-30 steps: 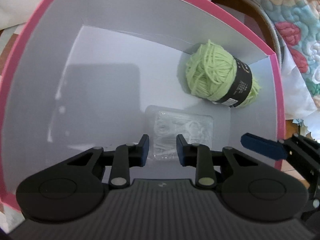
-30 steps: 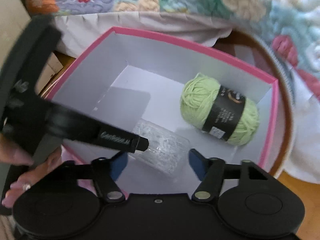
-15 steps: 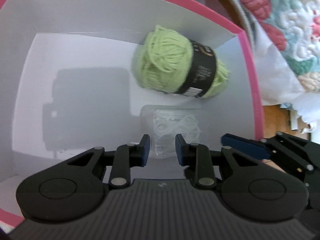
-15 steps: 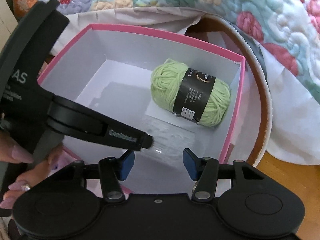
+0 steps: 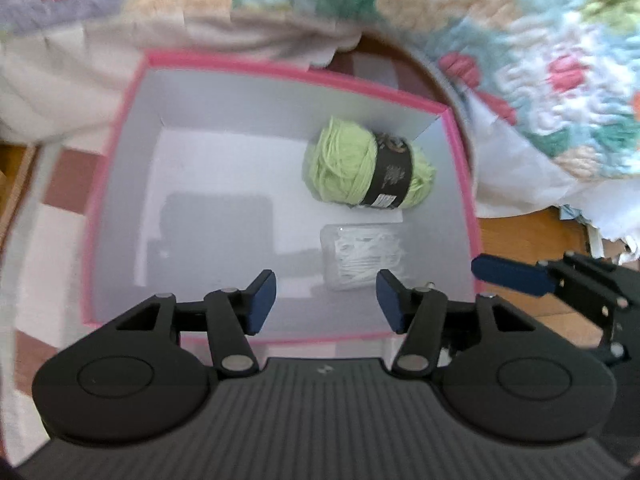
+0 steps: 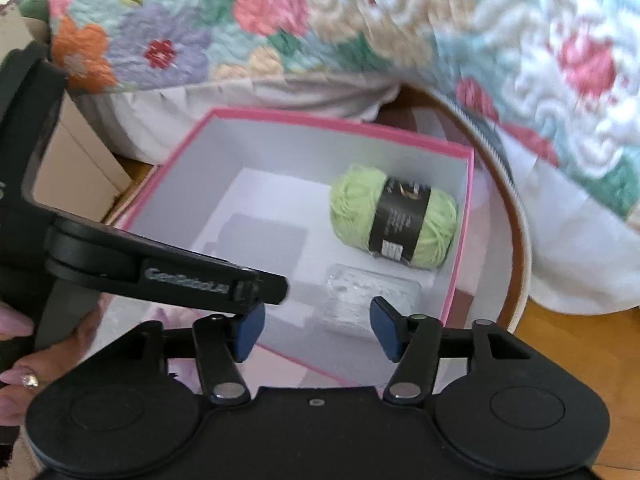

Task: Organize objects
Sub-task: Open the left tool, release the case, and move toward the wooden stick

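Inside the box [image 5: 116,184], a pink-rimmed carton with white walls, a yarn ball [image 5: 352,166] of light green wool with a black label band lies in the far right corner. Just nearer than the yarn, against the box's right wall, a clear case [image 5: 364,254] of white sticks rests flat on the box floor; whether it touches the yarn cannot be told. The rest of the box floor carries only a grey shadow.

Above the near edge of the box hangs the left gripper [image 5: 326,300], its blue pads apart; its jaws have just been opening and nothing is between them, the case lying free below. The right gripper [image 6: 316,330] hangs over the box's near right part, its jaws also just opened wider and holding nothing, with the case seen beyond its gap. A hand [image 6: 18,364] with painted nails grips the left tool at the edge of the right view.

Around the box lie a checked cloth [image 5: 60,184], a round hoop [image 6: 516,216] to its right, a wooden floor [image 6: 580,328], and behind it a flowered quilt [image 6: 280,12].
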